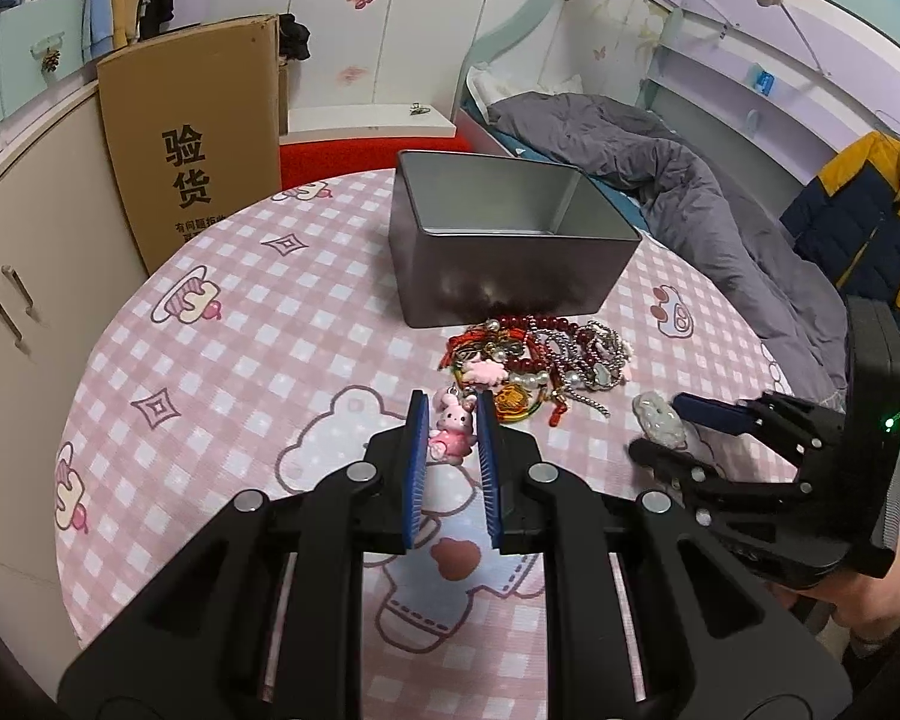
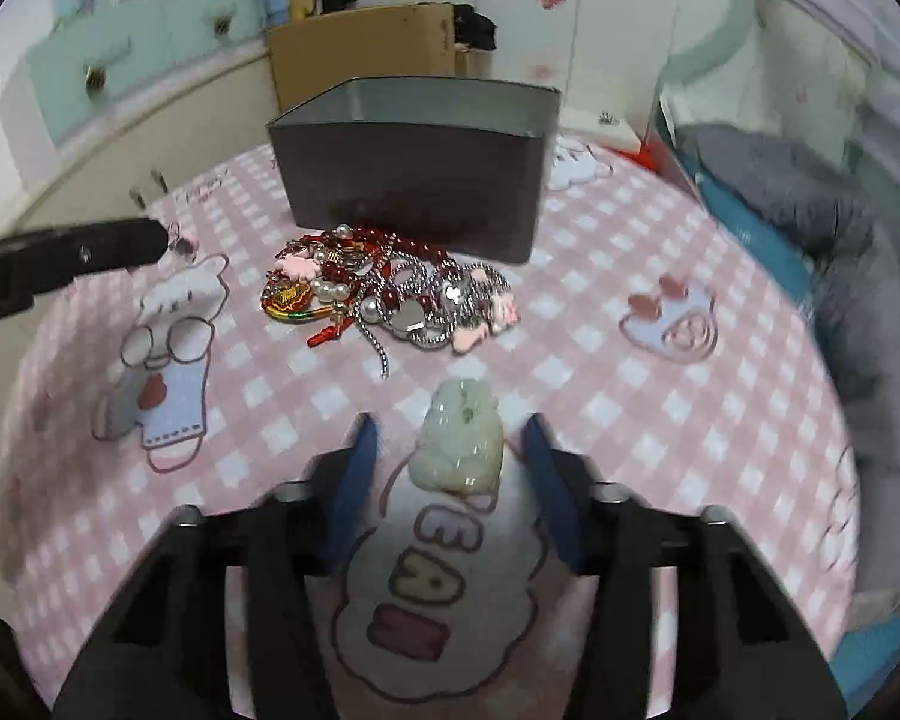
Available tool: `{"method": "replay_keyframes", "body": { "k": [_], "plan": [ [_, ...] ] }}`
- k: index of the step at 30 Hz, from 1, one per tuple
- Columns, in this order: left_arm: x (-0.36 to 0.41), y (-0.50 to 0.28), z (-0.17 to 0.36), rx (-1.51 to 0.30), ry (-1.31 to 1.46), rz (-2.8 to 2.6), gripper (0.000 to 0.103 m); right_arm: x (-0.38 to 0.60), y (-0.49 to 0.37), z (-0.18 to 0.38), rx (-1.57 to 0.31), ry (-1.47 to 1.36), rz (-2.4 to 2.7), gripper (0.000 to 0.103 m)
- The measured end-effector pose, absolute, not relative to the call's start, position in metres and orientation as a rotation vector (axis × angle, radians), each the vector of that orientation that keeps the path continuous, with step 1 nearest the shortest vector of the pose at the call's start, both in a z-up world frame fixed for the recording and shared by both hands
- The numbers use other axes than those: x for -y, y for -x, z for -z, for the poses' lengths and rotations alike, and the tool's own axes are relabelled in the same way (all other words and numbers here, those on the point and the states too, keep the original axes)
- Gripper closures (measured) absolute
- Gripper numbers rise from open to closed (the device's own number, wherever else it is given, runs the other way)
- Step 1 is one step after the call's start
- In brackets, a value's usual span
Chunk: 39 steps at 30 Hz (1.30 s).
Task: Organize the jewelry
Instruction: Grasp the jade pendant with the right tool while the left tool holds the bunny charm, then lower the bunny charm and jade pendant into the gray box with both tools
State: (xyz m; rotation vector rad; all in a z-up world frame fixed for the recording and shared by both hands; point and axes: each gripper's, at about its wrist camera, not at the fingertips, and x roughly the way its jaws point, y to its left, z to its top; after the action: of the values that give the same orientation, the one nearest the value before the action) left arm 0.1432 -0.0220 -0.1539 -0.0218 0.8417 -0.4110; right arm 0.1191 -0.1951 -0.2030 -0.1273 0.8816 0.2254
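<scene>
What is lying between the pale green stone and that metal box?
The tangled jewelry pile lies between the stone and the box, against the box's front wall; clearest in the right wrist view.

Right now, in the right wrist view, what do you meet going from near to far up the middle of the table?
Right gripper with its jaws either side of the pale green pendant → tangled jewelry pile → grey metal tin → cardboard box behind the table.
</scene>
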Motion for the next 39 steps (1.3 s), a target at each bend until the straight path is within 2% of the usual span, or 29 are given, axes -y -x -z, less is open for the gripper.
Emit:
{"method": "replay_keyframes", "body": {
  "k": [8,15,24,36,37,38,39],
  "plan": [
    [0.022,-0.141,0.145,-0.821,0.030,0.411,0.087,0.207,-0.112,0.184,-0.872,-0.002,-0.316,0.077],
    [0.023,-0.148,0.117,-0.762,0.037,0.429,0.087,0.211,-0.129,0.127,-0.756,-0.070,-0.377,0.077],
    [0.038,-0.198,0.061,-0.648,0.018,0.450,0.087,0.223,-0.198,0.056,-0.606,-0.096,-0.409,0.077],
    [0.062,-0.267,0.081,-0.757,0.023,0.466,0.086,0.229,-0.257,0.081,-0.736,-0.193,-0.413,0.075],
    [0.063,-0.270,0.085,-0.775,0.011,0.444,0.080,0.232,-0.260,0.086,-0.745,-0.209,-0.397,0.071],
    [0.062,-0.272,0.088,-0.790,0.005,0.419,0.062,0.233,-0.261,0.087,-0.750,-0.223,-0.390,0.066],
    [0.059,-0.273,0.089,-0.794,0.011,0.399,0.044,0.237,-0.261,0.090,-0.755,-0.242,-0.374,0.047]
  ]
}}
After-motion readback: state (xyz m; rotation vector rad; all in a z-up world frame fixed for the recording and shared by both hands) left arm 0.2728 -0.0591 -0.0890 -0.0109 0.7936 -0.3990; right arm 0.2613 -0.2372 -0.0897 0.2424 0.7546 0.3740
